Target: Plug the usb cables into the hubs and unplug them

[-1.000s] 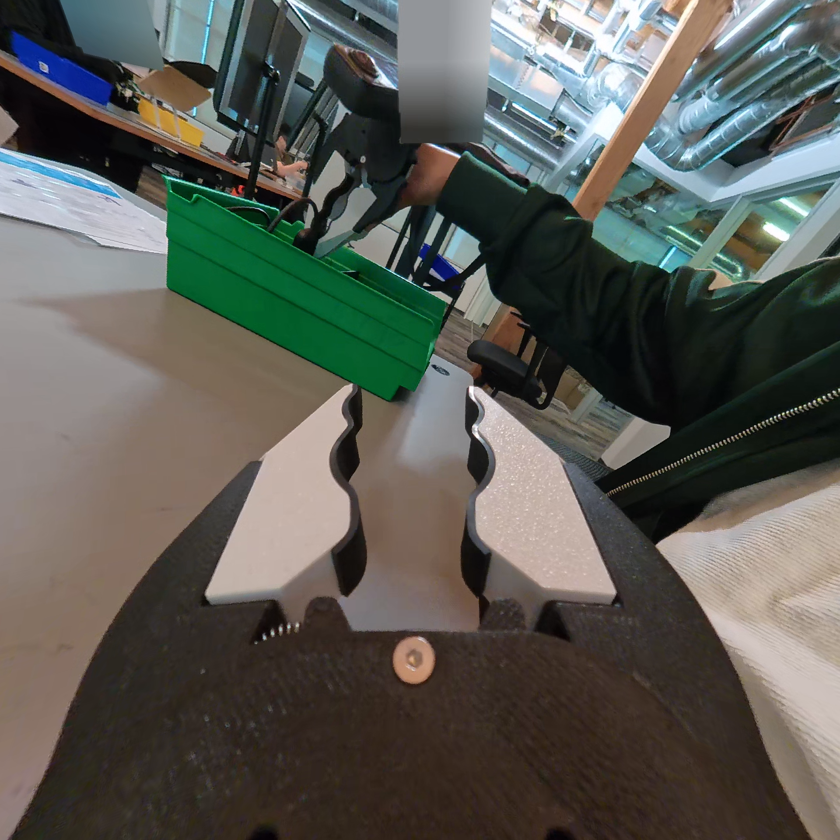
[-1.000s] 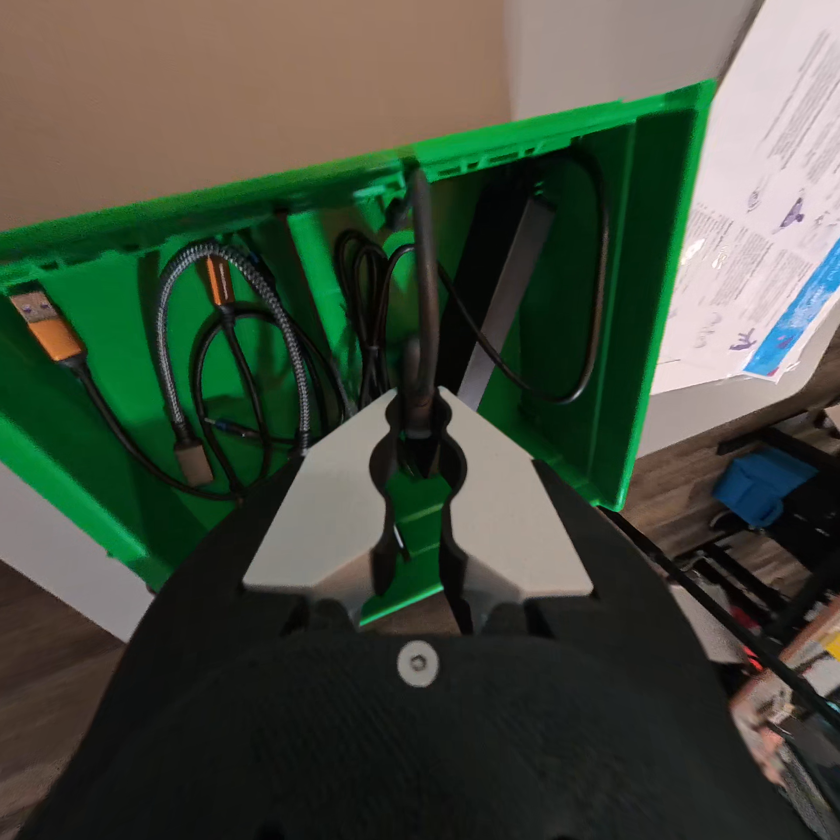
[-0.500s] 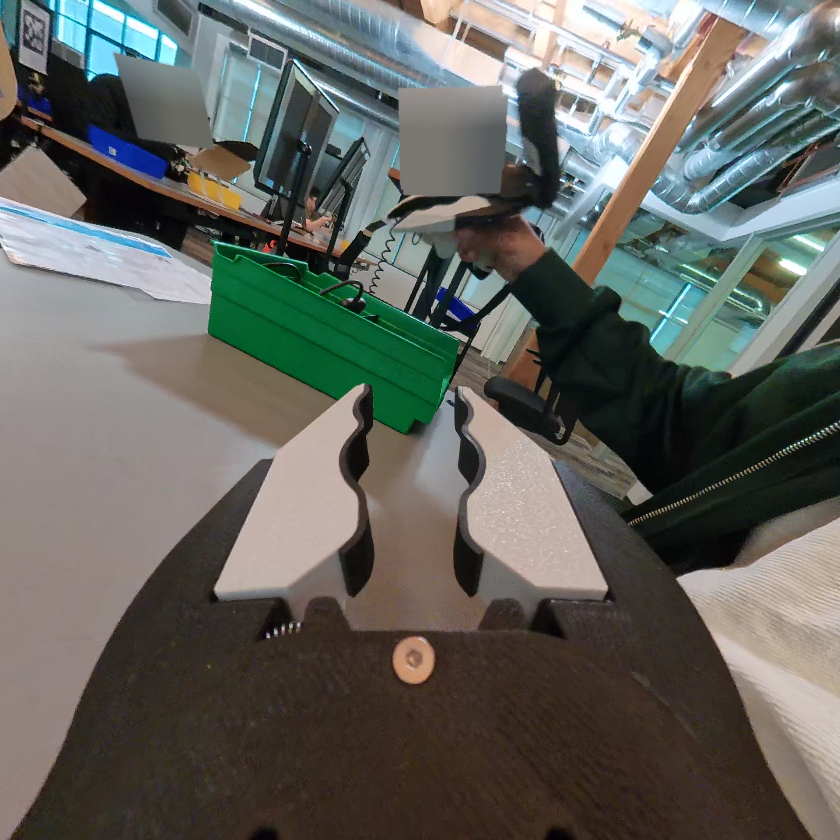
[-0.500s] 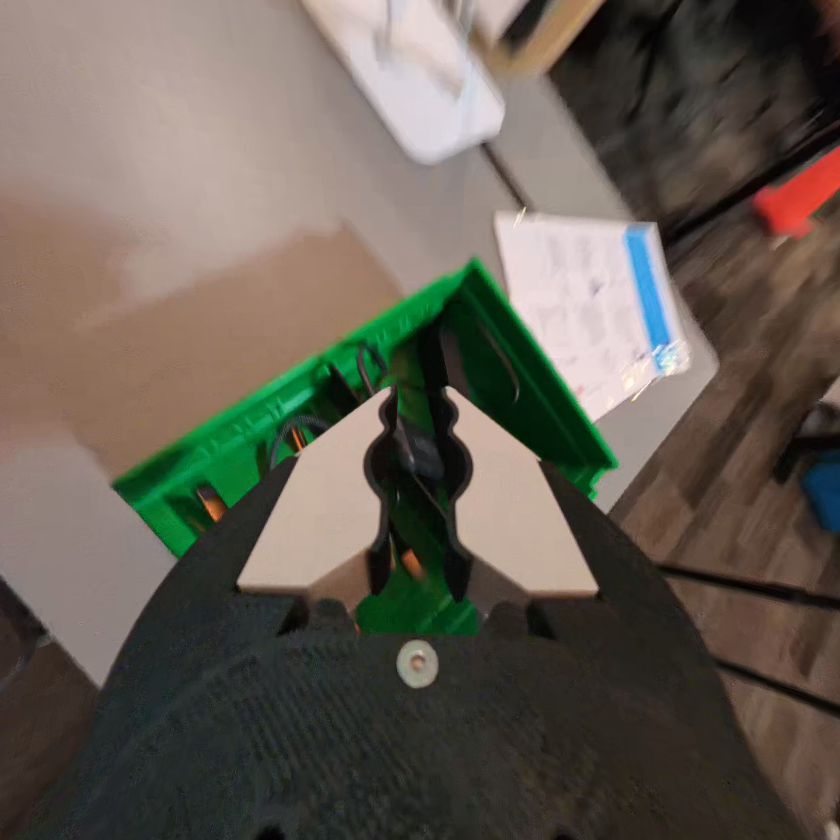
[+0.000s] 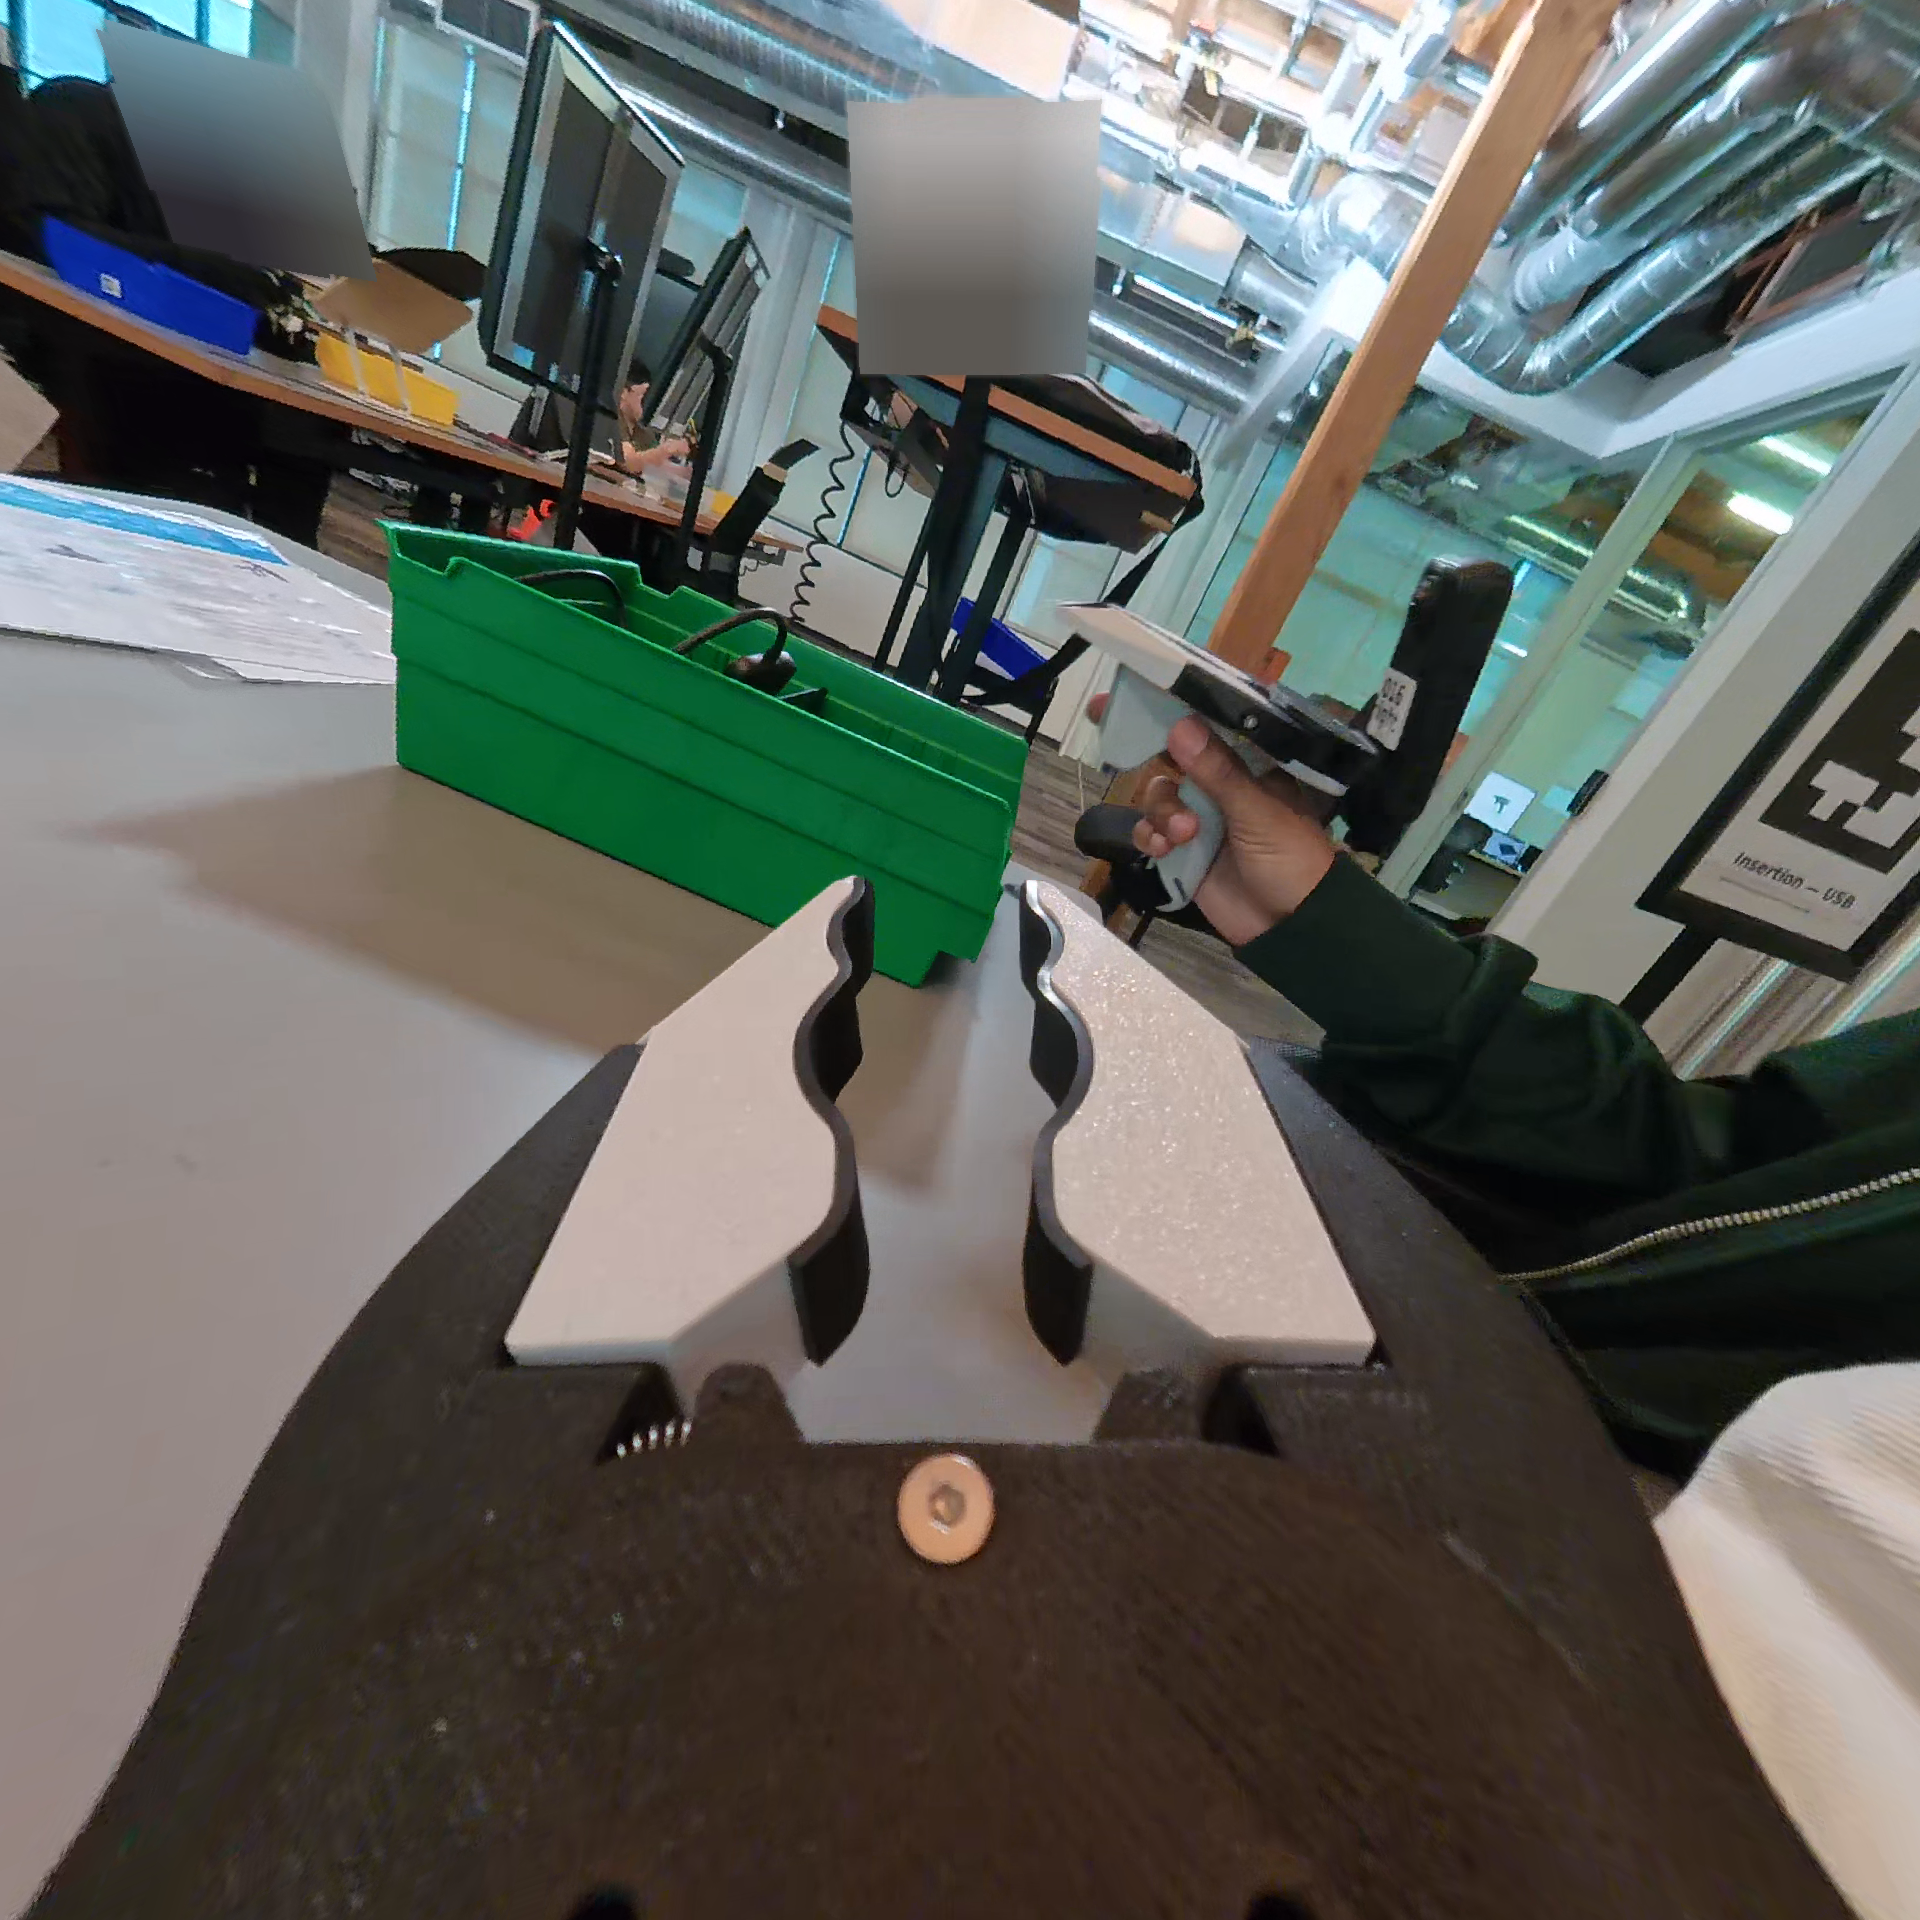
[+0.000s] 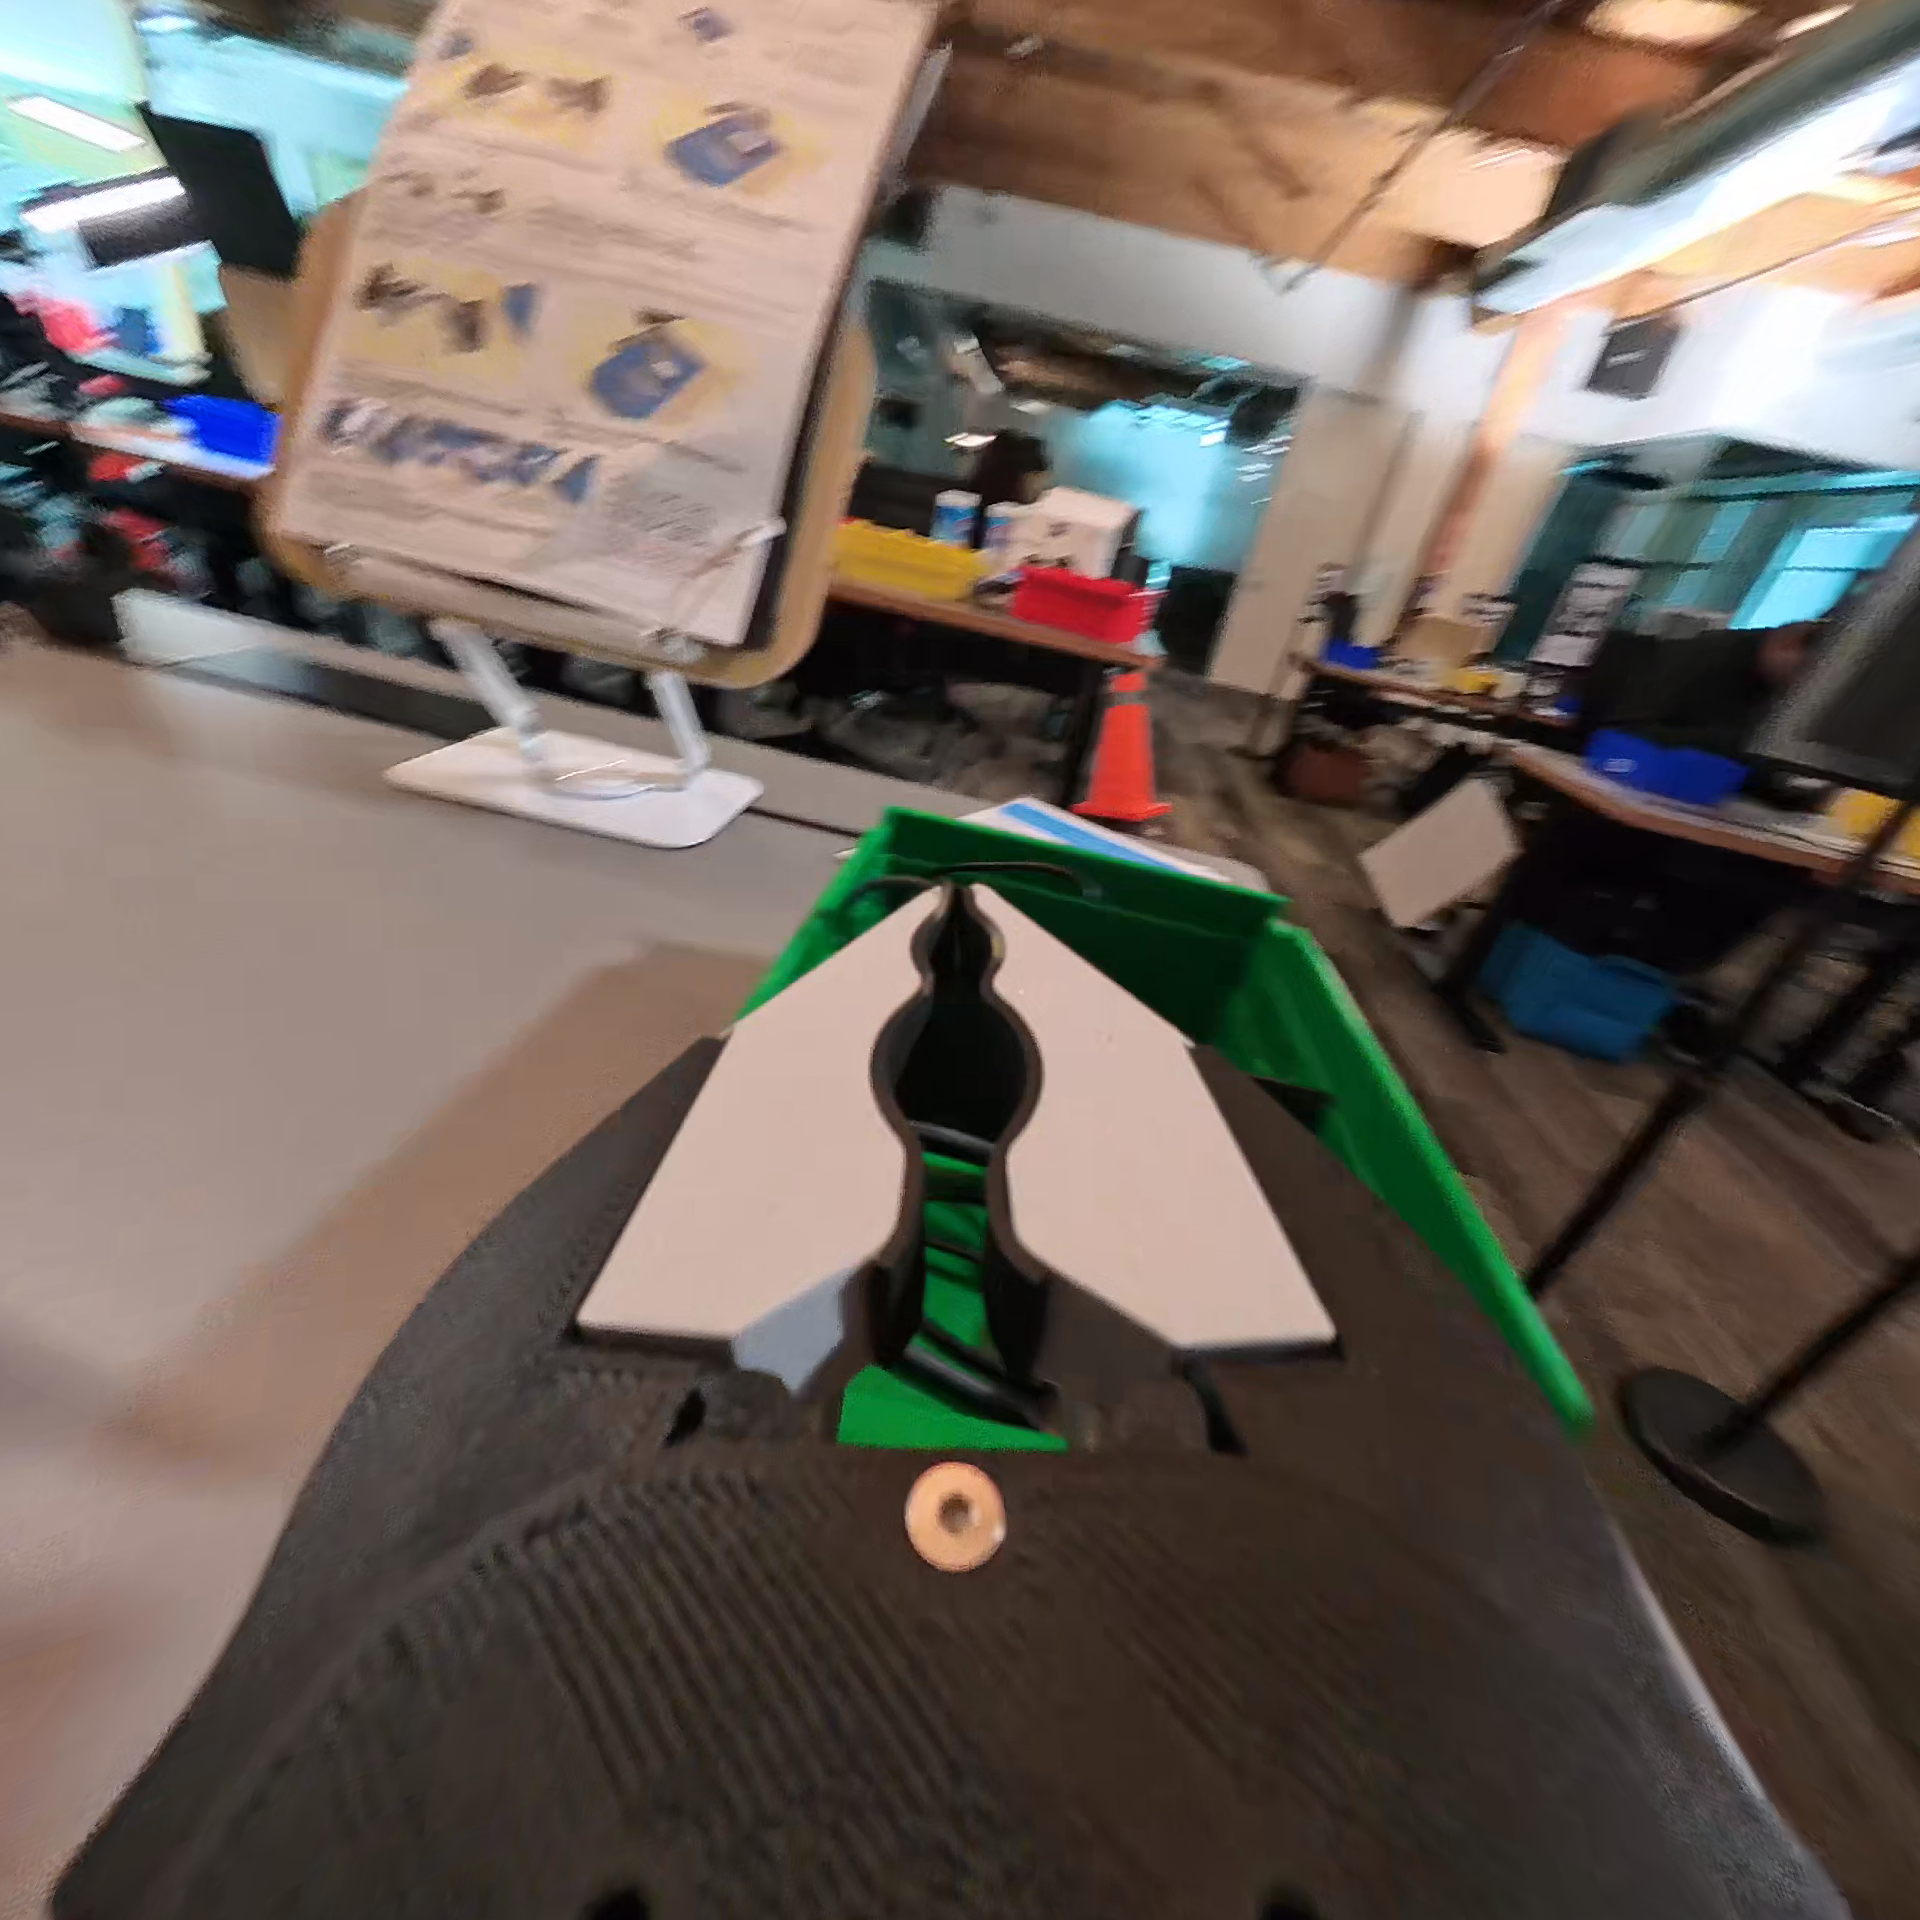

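Observation:
A green bin point(image 5: 675, 769) stands on the grey table point(image 5: 260, 1039) ahead of my left gripper point(image 5: 940, 899), which is open, empty and low over the table. Black cables point(image 5: 727, 629) arch above the bin's rim, one ending in a plug. My right gripper point(image 5: 1075, 615), held in a hand, hovers beyond the bin's right end, with nothing hanging from it. In the right wrist view its fingertips point(image 6: 956, 896) meet in front of the bin point(image 6: 1351, 1091), with a thin black cable loop point(image 6: 997, 868) behind them. The inside of the bin is mostly hidden.
Printed sheets point(image 5: 156, 592) lie on the table left of the bin. A cardboard-backed poster on a white stand point(image 6: 582, 790) stands at the table's far side. A dark green sleeve point(image 5: 1507, 1081) crosses on the right. The table edge runs just past the bin.
My right gripper was shut on a black cable in the bin, then rose and swung out to the bin's right end, with no cable showing in it. My left gripper stayed open.

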Motion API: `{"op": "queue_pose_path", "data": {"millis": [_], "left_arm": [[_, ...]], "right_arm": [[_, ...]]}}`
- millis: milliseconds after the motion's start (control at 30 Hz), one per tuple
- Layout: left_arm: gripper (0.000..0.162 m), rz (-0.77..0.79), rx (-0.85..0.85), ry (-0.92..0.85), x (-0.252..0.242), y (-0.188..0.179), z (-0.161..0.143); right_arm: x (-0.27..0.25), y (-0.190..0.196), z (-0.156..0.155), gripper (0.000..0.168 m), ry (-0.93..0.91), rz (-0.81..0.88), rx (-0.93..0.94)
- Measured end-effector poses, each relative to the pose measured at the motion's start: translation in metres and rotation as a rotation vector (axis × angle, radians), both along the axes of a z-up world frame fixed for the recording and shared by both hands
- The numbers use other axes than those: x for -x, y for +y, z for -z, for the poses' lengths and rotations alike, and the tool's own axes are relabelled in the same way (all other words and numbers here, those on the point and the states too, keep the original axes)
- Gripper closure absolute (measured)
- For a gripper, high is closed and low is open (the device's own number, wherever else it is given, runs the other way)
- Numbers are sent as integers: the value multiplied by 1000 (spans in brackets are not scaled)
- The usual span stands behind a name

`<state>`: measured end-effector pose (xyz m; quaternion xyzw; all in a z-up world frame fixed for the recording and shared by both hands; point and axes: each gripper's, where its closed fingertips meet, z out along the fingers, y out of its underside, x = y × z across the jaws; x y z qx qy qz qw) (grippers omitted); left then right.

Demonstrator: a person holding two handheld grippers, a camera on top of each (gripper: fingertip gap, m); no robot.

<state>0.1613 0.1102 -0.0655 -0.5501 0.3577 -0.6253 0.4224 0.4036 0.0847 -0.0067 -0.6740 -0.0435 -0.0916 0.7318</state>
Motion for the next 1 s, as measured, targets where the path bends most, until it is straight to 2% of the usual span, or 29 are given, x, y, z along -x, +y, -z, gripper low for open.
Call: {"op": "queue_pose_path", "data": {"millis": [100,200,300,400,467,600,867,1000], "left_arm": [[137,-11,5,6,0,5,2],[138,-29,8,6,2,10,3],[138,-43,-6,18,2,14,5],[138,-44,4,26,2,15,7],[138,-44,11,27,2,15,8],[139,-45,8,34,3,15,10],[138,-67,10,36,9,17,11],[138,-94,-2,36,18,16,10]], "right_arm": [[-52,-27,-1,168,106,157,-70],[-104,-42,21,168,210,285,-34],[-138,-44,49,168,193,355,105],[-163,-47,63,167,170,425,143],[-165,-43,70,142,217,405,162],[-158,-32,77,117,271,329,182],[-147,-9,95,86,280,270,273],[-148,3,99,79,259,269,295]]}}
